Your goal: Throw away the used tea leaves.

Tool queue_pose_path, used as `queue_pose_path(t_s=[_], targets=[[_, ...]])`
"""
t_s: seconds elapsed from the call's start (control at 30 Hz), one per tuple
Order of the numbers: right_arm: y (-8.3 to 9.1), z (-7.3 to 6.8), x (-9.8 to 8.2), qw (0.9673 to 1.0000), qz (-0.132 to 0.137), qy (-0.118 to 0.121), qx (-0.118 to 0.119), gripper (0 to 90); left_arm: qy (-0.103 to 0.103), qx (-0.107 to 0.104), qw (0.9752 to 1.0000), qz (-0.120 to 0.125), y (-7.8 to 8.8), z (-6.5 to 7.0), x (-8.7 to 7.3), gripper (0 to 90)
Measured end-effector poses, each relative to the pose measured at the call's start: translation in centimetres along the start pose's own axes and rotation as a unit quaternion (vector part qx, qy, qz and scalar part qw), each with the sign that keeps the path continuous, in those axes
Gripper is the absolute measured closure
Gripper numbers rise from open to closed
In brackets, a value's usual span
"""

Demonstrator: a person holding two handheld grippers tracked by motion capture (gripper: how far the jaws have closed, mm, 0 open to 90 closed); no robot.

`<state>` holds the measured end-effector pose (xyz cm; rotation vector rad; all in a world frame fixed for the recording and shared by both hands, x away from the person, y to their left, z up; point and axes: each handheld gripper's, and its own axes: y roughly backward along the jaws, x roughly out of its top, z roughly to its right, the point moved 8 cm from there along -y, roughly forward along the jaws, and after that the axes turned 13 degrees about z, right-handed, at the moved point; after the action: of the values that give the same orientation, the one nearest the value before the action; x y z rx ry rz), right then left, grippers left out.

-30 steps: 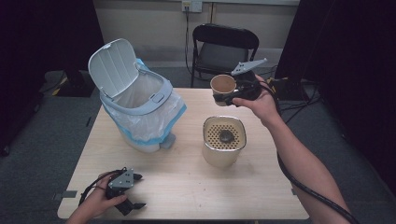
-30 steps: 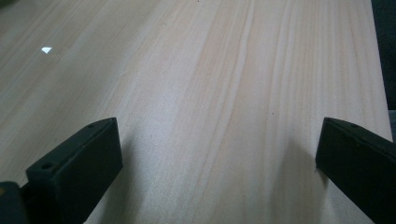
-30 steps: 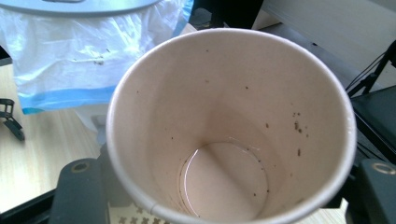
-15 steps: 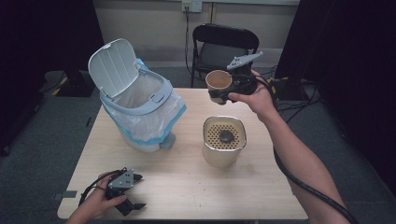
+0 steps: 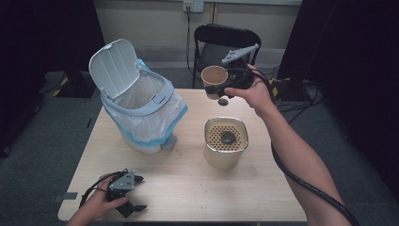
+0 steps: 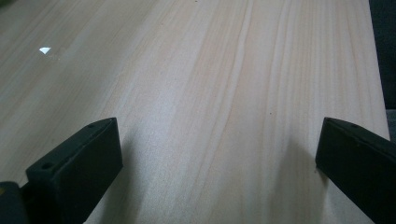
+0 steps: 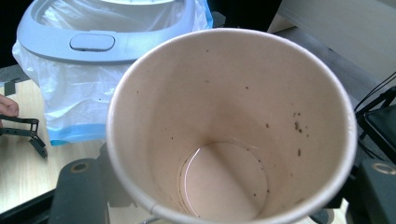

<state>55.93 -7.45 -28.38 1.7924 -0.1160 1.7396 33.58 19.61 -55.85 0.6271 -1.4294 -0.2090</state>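
Paper cup [image 5: 214, 77] held above the far edge of the counter [image 5: 188, 188], clamped in the right gripper [image 5: 221, 89], fingers [image 7: 77, 191] pressed on either side of its lower wall, narrow gap set by the cup body. Tilted on its side, mouth toward the bin. Interior pale tan, empty of liquid, specked with dark grounds on wall and bottom. Rim round, undented. Left gripper [image 5: 133, 193] resting low at the near left corner of the counter, fingers [image 6: 77, 161] spread wide, nothing between them, bare wood beneath. Bin [image 5: 141, 110] on the left half of the counter, white lid [image 5: 113, 66] hinged up, clear liner with blue edge draped over the rim; contents not discernible. Cream container [image 5: 225, 157] at counter centre, just below and in front of the cup, topped by a perforated insert with a dark lump at the middle. Small dark spot [image 5: 223, 101] visible between cup and container.
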Motion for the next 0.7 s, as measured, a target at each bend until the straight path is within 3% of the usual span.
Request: queue_pose_path(t_s=[0.7], targets=[[-1.6, -1.1, 2.8, 0.9997, 0.009, 0.003, 0.021, 27.9, 0.001, 0.001, 1.0, 0.0, 0.0, 0.0, 0.0, 0.0]])
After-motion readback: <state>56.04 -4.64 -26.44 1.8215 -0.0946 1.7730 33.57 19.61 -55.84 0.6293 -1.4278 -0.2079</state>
